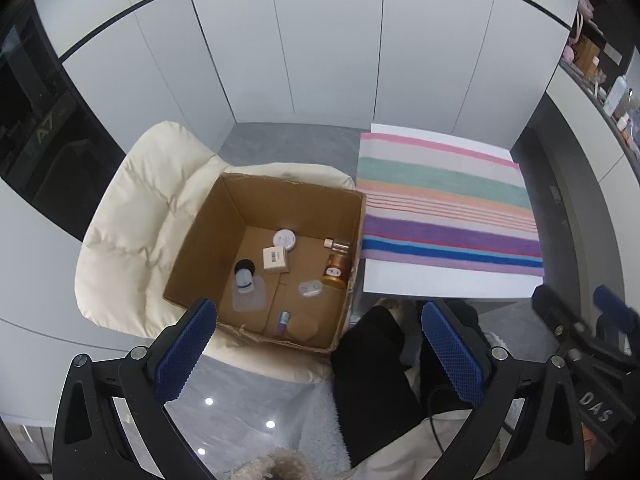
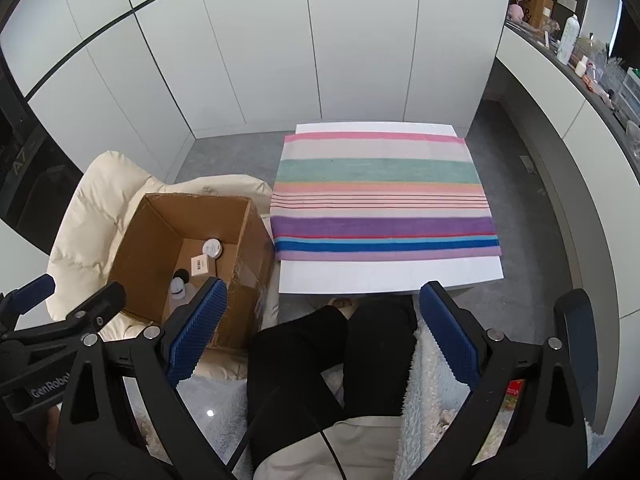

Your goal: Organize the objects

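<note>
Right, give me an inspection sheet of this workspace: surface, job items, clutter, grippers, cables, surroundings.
Surface: white table covered by a striped towel; nothing on the towel.
Job's things: open cardboard box on a cream chair, holding a round white jar, small beige carton, amber jar, small pink bottle, clear lens case, purple tube and others.
Clutter: nothing seen on the table.
Grippers: left gripper and right gripper both open, empty.
Cables: black cable across the person's lap.
Surroundings: white cabinet panels; crowded counter shelf at right.
</note>
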The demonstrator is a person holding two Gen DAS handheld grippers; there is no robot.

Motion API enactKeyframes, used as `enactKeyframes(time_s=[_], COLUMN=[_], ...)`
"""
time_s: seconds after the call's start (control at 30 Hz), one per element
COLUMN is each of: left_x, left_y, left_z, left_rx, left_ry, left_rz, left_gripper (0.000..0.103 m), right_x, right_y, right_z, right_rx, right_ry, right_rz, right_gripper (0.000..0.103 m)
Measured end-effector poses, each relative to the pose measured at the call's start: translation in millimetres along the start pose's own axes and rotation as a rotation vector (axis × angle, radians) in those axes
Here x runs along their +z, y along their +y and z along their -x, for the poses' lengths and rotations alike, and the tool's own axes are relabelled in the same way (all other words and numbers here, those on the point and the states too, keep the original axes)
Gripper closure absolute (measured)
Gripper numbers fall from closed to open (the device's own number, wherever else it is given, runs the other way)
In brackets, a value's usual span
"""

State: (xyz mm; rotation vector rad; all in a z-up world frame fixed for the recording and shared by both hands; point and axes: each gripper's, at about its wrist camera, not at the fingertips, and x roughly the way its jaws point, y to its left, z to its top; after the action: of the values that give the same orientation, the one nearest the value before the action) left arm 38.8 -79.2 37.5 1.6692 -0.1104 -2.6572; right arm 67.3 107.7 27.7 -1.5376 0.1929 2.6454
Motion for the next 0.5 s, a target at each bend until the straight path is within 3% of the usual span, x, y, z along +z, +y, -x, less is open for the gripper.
enactKeyframes(time_s=[0.27, 0.5], left_x=[-3.3, -3.6], left_y=[-2.3, 1.9], left_z=[9.0, 8.4], left_rx=[0.036, 0.011], left_ry=[-0.023, -0.014], left_rz=[-0.017, 0.002], left_gripper=[0.0, 0.0], right_x=[-4.6, -5.8], right_y=[0.2, 2.0], right_z=[2.1, 5.5], right_rx=[-0.005, -0.004], right_ry=[0.008, 0.0], right_rz=[0.002, 0.005], right_gripper=[0.005, 0.005])
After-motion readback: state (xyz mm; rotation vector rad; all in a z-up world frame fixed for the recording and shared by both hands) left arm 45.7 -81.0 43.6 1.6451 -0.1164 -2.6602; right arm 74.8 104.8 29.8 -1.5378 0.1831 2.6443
